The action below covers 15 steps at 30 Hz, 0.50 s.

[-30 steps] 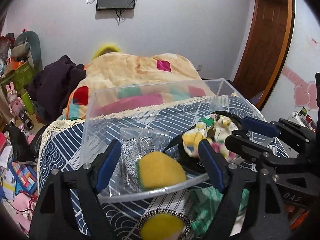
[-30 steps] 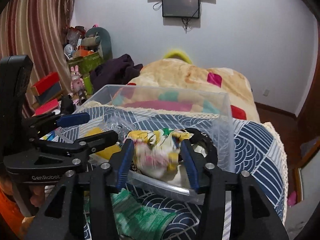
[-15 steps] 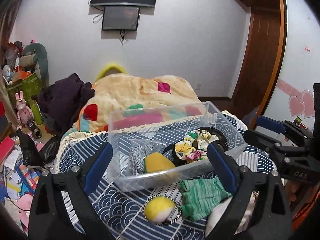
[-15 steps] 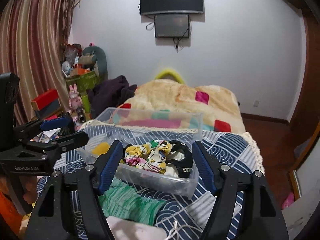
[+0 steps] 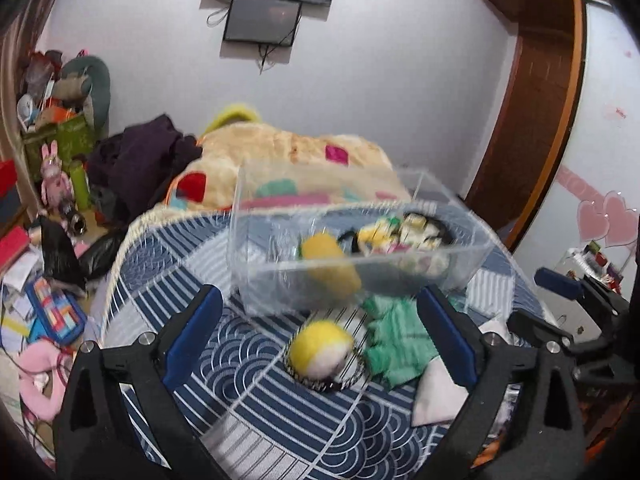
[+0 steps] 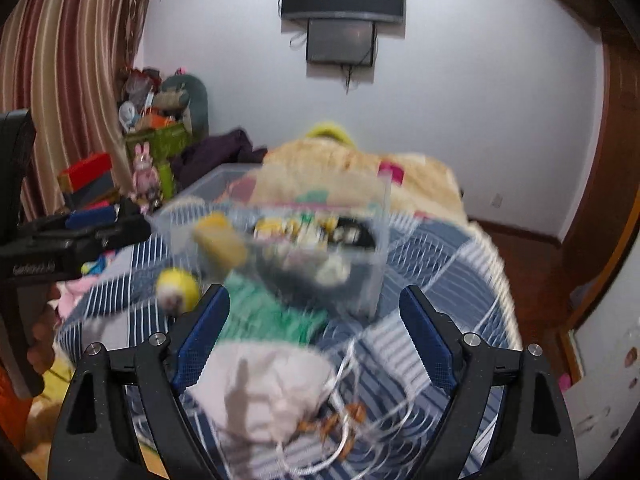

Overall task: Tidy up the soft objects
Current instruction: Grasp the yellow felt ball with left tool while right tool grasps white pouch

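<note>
Soft objects lie partly inside a clear plastic bin (image 5: 460, 254) and partly in front of it on the bed's blue patterned quilt (image 5: 256, 392). Inside the bin we see a yellow sponge (image 5: 330, 262) on the left and a floral cloth bundle (image 5: 400, 232) with something black around it on the right. Nearer to us, outside the bin, sit a yellow and white ball (image 5: 320, 350) in a dark ring, a green knitted cloth (image 5: 396, 346) just right of it, and a white pouch (image 6: 264, 392) nearest of all. Our left tool (image 5: 320, 344) is spread wide and holds nothing, with the ball between its fingers. Our right tool (image 6: 316, 336) is also spread and empty, above the white pouch. Both views are blurred.
</note>
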{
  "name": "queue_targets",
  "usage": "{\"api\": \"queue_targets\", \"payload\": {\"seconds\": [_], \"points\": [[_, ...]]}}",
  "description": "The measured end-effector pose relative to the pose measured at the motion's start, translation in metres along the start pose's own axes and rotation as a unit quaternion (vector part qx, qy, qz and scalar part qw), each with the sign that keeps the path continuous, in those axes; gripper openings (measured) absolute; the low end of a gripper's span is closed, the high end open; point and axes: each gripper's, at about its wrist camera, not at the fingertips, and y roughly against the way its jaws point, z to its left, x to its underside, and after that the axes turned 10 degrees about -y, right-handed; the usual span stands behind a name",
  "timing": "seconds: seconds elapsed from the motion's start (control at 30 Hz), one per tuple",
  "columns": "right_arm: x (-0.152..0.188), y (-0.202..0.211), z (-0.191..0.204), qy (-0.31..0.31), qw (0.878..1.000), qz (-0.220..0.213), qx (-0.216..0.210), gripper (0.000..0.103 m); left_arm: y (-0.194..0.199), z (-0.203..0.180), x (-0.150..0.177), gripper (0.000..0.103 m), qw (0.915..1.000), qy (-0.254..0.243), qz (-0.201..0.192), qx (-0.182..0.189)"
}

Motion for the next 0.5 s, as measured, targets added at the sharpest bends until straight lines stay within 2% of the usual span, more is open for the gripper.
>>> {"api": "queue_targets", "payload": {"seconds": [0.07,0.2,0.27,0.33,0.4,0.5], "points": [[0.008,-0.013,-0.003,-0.009,0.999,0.030,-0.005,0.085,-0.010,-0.002,0.008,0.099,0.9998,-0.001,0.018,-0.003],[0.024,-0.023,-0.008,-0.027,0.998,0.063,-0.011,0.085,-0.028,-0.002,0.021,0.099,0.9991,0.000,0.041,-0.010],[0.029,-0.027,-0.010,-0.031,0.997,0.073,-0.020,0.084,-0.032,-0.001,0.025,0.095,0.9989,0.003,0.045,-0.011],[0.032,-0.027,-0.011,-0.032,0.996,0.079,-0.026,0.076,-0.037,-0.002,0.027,0.082,0.9986,0.000,0.053,-0.009],[0.033,-0.028,-0.015,-0.036,0.995,0.088,-0.042,0.059,-0.041,-0.003,0.029,0.078,0.9983,0.000,0.058,-0.004],[0.035,-0.023,-0.016,-0.037,0.994,0.088,-0.056,0.048,-0.045,-0.006,0.031,0.073,0.9983,-0.001,0.058,0.004]]}}
